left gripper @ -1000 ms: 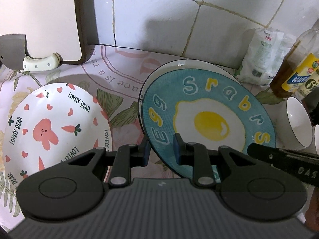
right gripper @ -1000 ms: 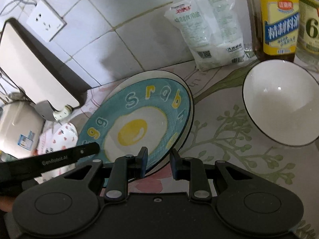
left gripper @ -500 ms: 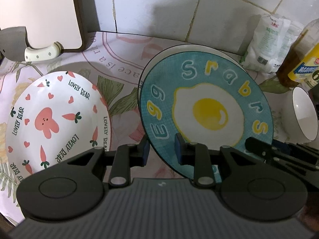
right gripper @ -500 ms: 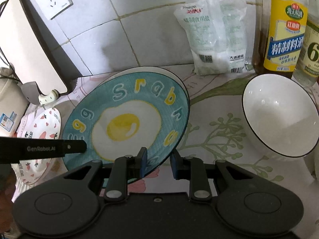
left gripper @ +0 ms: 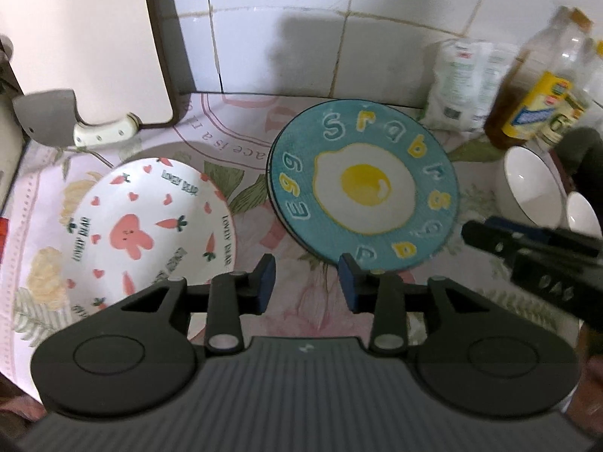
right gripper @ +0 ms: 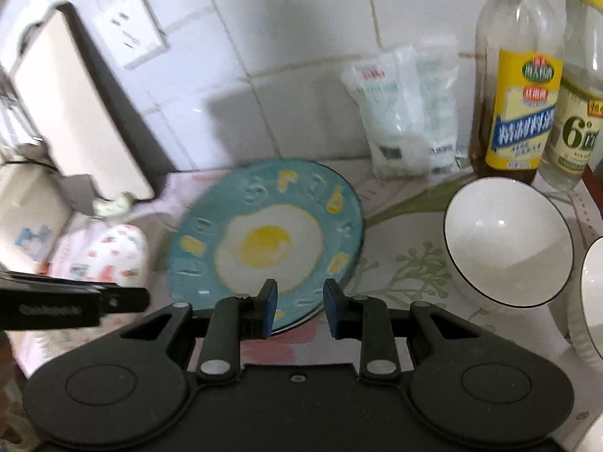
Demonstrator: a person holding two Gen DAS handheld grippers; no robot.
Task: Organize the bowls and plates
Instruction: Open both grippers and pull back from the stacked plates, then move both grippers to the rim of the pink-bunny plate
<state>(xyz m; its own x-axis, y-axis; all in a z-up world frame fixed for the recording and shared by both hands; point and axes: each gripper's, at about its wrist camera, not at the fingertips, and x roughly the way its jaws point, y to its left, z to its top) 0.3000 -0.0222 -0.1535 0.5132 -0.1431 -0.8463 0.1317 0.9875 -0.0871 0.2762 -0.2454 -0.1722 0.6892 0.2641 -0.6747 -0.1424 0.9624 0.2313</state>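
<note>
Left gripper [left gripper: 306, 282]: the blue-padded fingers [left gripper: 267, 278] stand apart with nothing between them; the jaws have just been opening. Right gripper [right gripper: 300, 308]: its fingers [right gripper: 270, 303] stand at a narrow gap, having just been opening slightly, and nothing is pressed between the pads.

Landmark: the round teal ceramic plate printed with a fried egg and coloured letters [left gripper: 363, 184]. It lies on the floral tablecloth [left gripper: 301, 301], and a darker second rim shows under its near-left edge. The left gripper's right fingertip overlaps the near rim of this plate in view; contact cannot be told. In the right wrist view the right gripper's tips sit over the plate's near edge [right gripper: 265, 241], with the plate seen through the gap.

Left of the teal plate, apart from it, lies a round white plate with a pink rabbit, carrots and hearts [left gripper: 132, 229]. Right of the teal plate stands a white bowl with a dark rim [right gripper: 507, 243], and a second white bowl [right gripper: 591, 293] is just beside that one at the frame edge. Behind the teal plate, against the white tiled wall [left gripper: 301, 37], stand a white plastic bag [right gripper: 405, 113] and two glass bottles with yellow labels [right gripper: 518, 90]. Behind and left of it leans a pale cutting board [left gripper: 86, 37].
</note>
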